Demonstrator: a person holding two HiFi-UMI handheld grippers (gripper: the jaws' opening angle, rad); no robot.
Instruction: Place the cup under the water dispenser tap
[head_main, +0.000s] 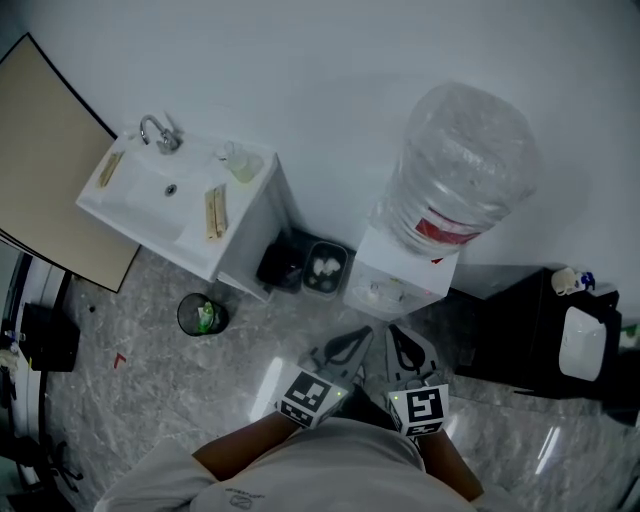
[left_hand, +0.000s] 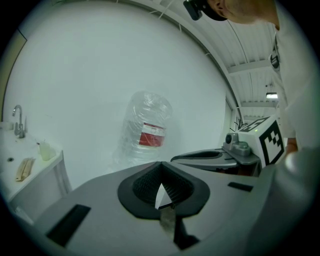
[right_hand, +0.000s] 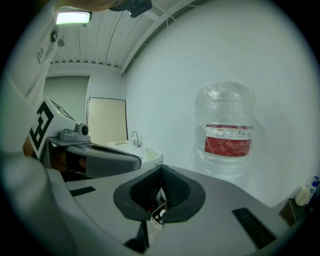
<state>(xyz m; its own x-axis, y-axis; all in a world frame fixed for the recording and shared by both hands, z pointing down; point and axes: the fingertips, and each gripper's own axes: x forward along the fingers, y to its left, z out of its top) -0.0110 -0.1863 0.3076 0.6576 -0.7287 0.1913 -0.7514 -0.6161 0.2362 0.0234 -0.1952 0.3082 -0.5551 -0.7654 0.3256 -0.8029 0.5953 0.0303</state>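
The left tongs (head_main: 348, 345) and right tongs (head_main: 403, 345) are both closed on nothing. They are held side by side just near of the white water dispenser (head_main: 398, 282), which carries a clear plastic bottle (head_main: 462, 160). What looks like a pale translucent cup (head_main: 243, 166) stands on the white sink (head_main: 135, 215), well apart at far left.
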